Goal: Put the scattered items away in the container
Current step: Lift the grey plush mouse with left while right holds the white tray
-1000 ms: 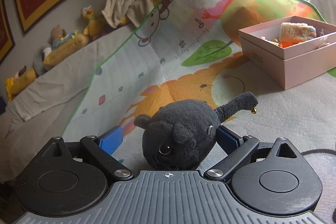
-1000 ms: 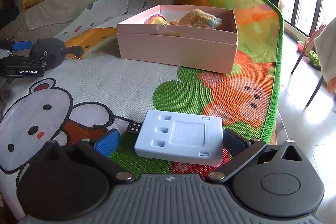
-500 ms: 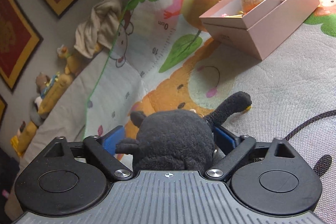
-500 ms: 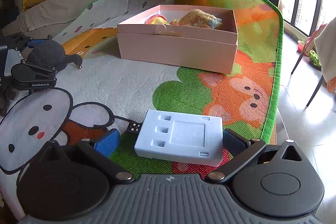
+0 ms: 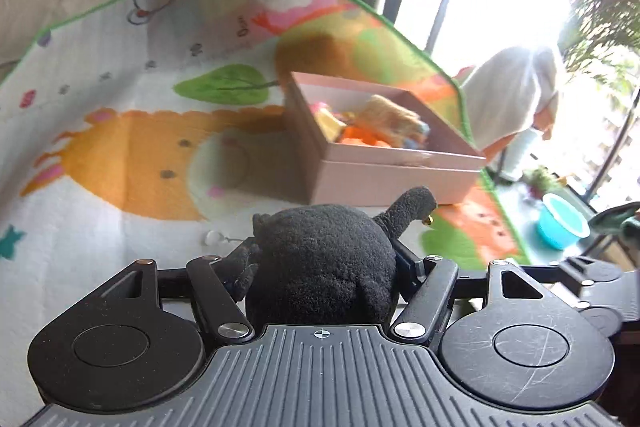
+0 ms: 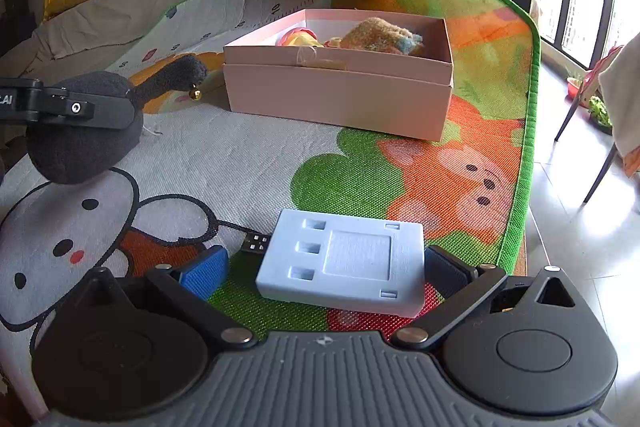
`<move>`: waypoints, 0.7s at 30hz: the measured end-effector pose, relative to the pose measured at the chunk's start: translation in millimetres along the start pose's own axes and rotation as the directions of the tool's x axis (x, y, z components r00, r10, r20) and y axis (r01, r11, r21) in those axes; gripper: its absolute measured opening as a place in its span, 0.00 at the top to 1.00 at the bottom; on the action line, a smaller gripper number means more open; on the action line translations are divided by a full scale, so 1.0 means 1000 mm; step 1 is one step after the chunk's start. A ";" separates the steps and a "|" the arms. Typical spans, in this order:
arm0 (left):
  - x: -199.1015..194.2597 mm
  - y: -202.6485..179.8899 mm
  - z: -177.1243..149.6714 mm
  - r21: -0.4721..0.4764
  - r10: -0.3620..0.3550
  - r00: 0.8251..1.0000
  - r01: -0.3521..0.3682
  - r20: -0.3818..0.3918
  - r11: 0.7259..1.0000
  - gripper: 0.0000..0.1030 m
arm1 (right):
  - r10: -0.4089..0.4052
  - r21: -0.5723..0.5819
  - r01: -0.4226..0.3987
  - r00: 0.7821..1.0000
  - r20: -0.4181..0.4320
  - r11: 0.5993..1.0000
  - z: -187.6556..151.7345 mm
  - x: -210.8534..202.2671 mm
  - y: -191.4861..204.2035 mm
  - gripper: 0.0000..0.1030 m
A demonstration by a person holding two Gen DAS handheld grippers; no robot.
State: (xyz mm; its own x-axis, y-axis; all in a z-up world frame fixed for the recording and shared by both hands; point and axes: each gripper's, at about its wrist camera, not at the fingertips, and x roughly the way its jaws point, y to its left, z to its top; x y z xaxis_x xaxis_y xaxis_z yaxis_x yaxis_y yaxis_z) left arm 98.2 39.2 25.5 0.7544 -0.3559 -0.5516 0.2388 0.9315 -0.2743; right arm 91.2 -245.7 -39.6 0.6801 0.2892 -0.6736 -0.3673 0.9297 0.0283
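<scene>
Grip quality governed this step. The left gripper (image 5: pixel 320 267) had its jaws closing on the round black plush toy with a stubby tail and a small gold bell (image 5: pixel 324 267); the pads pressed the soft body from both sides, and in the right wrist view the toy hung clear of the mat, carried. Because plush compresses, the squeeze needed to sit across the widest part of the body, not the tail, which stuck out toward the pink rectangular cardboard box (image 5: pixel 384 163).

The right gripper (image 6: pixel 320 267) sat well short of the box, at the near end of the mat. Its jaws stood apart, with the pale blue flat plastic block with recessed slots (image 6: pixel 344 263) lying between them on the colourful cartoon-printed play mat (image 6: pixel 224 163); the blue pad was clear of the block, the dark one at most just touching it. A black USB plug (image 6: pixel 256 243) lay at the block's left edge.

Beyond the toy, the box stood open on the mat and already held a fuzzy orange-and-blue soft item (image 6: pixel 380 35) and yellow pieces. The free space appeared to be on the box's near side. Recommended handling:

- Carry the toy above the box rim before releasing.
- Keep the tail and bell inside the walls.
- Release low, so the toy does not bounce out.
</scene>
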 end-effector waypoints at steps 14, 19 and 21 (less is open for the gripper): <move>-0.020 0.007 -0.025 0.004 0.167 0.982 -0.168 0.088 0.986 0.08 | -0.046 -0.033 0.046 0.999 -0.016 0.998 0.004 0.000 0.007 0.00; -0.034 0.005 -0.031 0.064 0.157 0.981 -0.165 0.112 0.984 0.05 | -0.076 -0.044 0.076 0.997 -0.008 0.996 0.010 -0.002 0.011 0.00; -0.038 0.003 -0.035 0.089 0.154 0.981 -0.165 0.117 0.982 0.04 | -0.069 -0.036 0.068 0.997 -0.027 0.997 0.012 0.000 0.010 0.08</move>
State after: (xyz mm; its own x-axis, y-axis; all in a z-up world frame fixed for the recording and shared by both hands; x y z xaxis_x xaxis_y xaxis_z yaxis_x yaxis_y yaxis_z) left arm 48.9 52.8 17.6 0.8486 -0.1967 -0.4910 0.1646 0.9804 -0.1083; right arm 95.3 -233.3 -30.8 0.6868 0.2181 -0.6933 -0.3424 0.9385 -0.0440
